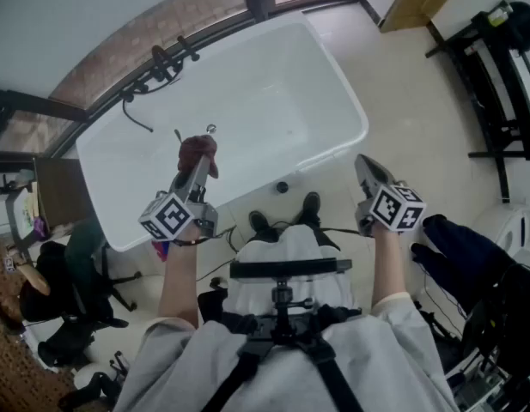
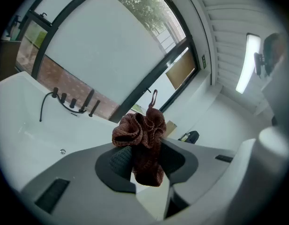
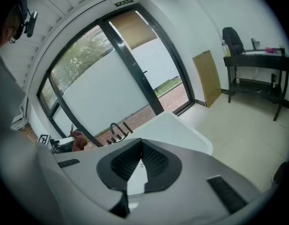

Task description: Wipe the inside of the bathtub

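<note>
The white bathtub (image 1: 273, 101) lies in front of me, seen from above, and its inside looks bare. My left gripper (image 1: 197, 168) hovers over the tub's near left part, shut on a crumpled dark red cloth (image 1: 198, 150). In the left gripper view the cloth (image 2: 142, 139) bunches up between the jaws, with the tub (image 2: 22, 125) beyond it. My right gripper (image 1: 364, 168) is held beside the tub's near right corner, outside it. It is shut with nothing in it (image 3: 140, 150). The tub's rim (image 3: 174, 125) lies ahead of it.
A black faucet set (image 1: 161, 65) sits on the tub's far rim, below a large window (image 3: 102, 93). A black stand (image 1: 496, 75) and a wooden board (image 3: 209, 78) are at the right. Black bags (image 1: 462, 251) lie at the near right, and a chair (image 1: 80, 273) stands at the left.
</note>
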Tool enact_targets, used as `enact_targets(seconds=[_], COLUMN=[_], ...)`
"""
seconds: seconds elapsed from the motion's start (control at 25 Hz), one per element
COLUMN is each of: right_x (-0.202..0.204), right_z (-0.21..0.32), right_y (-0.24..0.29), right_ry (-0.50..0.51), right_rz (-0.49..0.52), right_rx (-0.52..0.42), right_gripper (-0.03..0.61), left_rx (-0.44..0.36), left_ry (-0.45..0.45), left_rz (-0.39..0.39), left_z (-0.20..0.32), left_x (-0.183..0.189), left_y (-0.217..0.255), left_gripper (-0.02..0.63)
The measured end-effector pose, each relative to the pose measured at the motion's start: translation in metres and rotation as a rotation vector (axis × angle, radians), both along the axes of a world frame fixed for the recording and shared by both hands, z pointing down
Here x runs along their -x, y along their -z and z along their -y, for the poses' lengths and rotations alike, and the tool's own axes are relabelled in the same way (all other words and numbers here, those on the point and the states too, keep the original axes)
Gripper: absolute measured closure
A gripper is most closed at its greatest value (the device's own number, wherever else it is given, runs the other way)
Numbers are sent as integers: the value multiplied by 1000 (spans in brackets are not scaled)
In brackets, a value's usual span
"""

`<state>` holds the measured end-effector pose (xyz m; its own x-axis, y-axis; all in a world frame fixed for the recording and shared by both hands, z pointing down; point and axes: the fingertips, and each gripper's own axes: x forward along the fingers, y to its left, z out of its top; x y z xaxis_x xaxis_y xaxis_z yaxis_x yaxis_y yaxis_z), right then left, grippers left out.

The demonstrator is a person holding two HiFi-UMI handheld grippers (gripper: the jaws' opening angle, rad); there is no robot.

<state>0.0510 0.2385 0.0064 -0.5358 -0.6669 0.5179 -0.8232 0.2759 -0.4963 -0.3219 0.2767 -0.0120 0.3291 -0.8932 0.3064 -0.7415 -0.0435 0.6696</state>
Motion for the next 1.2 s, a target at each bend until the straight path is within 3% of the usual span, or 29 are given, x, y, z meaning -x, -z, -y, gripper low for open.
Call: enact_targets(seconds=[0.12, 0.36, 0.44, 0.88, 1.08, 1.2], right_x=[-15, -37, -42, -66, -51, -44], right_z=[6, 23, 28, 54, 64, 68], right_y=[-5, -7, -8, -16, -22, -24], right_ry=[2, 11, 23, 131, 138, 93], right_rz=[8, 17, 23, -5, -8, -18], right_rx=[6, 2, 2, -2, 1, 4], right_gripper=[568, 568, 568, 568, 568, 568], left_rx=[1, 11, 17, 47, 31, 15], left_ry=[-49, -159, -183, -241, -321, -391], left_rz=[24, 256, 299, 360, 441, 478], left_z=[12, 28, 32, 62, 77, 89], left_x=[-25, -75, -90, -151, -154, -155], left_y=[0, -5, -7, -13, -20, -25], left_gripper=[482, 482, 482, 482, 482, 482])
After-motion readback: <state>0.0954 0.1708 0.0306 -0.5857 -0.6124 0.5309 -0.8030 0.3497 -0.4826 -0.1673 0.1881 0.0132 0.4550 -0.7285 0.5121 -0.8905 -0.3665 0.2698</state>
